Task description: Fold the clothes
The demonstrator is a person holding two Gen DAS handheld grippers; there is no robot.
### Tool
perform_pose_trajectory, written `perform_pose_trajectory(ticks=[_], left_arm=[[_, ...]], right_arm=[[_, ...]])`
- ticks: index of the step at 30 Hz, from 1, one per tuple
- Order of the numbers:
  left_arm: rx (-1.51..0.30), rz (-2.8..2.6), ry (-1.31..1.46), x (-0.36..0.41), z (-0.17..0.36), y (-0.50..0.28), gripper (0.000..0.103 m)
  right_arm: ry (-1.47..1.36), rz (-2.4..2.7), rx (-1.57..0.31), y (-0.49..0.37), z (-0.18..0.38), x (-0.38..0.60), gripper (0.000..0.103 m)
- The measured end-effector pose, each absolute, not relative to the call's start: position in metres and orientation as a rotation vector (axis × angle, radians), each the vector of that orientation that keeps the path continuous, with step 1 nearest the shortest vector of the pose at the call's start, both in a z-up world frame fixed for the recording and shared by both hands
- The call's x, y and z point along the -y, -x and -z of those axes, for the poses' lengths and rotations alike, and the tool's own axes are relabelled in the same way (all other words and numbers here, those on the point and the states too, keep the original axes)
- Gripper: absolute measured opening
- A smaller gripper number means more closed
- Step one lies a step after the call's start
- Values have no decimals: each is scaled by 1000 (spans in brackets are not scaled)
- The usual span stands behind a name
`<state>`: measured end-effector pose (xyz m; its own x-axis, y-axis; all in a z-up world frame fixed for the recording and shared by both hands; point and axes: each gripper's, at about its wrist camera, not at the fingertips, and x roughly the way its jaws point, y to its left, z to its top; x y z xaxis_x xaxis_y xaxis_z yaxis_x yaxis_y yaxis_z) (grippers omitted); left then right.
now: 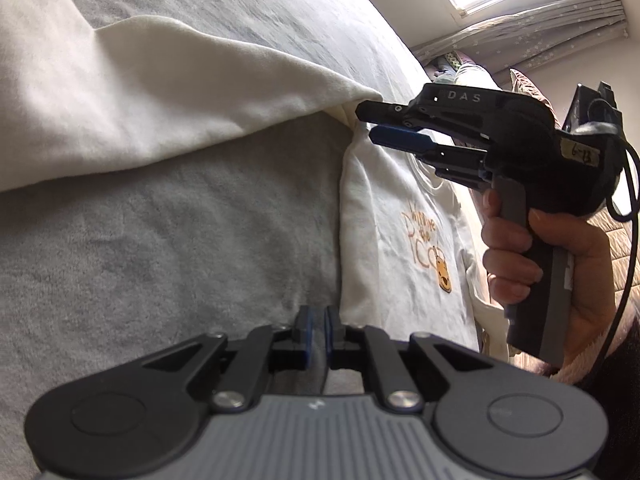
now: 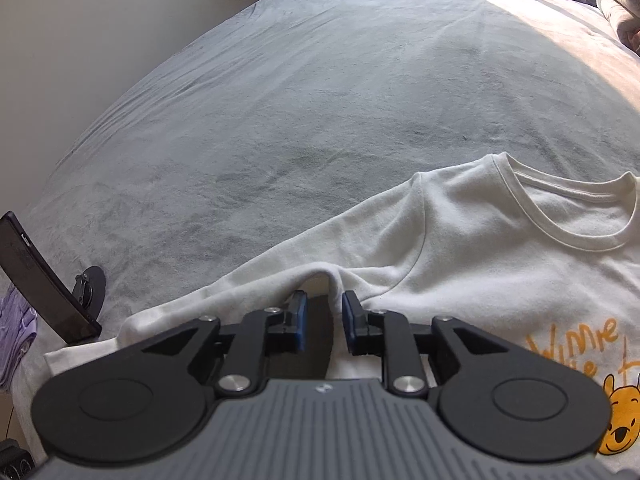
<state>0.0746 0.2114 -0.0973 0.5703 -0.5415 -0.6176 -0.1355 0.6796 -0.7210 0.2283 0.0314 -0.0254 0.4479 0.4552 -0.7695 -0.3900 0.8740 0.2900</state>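
Your cream sweatshirt point(image 2: 500, 248) lies on the grey bed point(image 2: 320, 100). Your right claw point(image 2: 324, 320) stands partly open over a raised sleeve fold, gripping nothing; your left claw point(image 1: 317, 330) is pinched shut, cloth unclear. You're mid sleeve-fold; next, regrip the sleeve

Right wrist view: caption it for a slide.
Right gripper open over a raised fold of the white sweatshirt on the grey blanket.
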Motion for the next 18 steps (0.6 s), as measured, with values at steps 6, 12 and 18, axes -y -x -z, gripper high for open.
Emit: perform_pose_trajectory(ticks=[6, 12, 18], left_arm=[[-950, 244, 830, -225, 99, -64, 7], [-952, 229, 834, -228, 99, -62, 7], [-957, 224, 848, -230, 101, -63, 7]], right_arm=[[-62, -569, -1034, -194, 27, -26, 33], [-128, -605, -1096, -167, 27, -17, 33], [-170, -608, -1136, -156, 30, -17, 33]])
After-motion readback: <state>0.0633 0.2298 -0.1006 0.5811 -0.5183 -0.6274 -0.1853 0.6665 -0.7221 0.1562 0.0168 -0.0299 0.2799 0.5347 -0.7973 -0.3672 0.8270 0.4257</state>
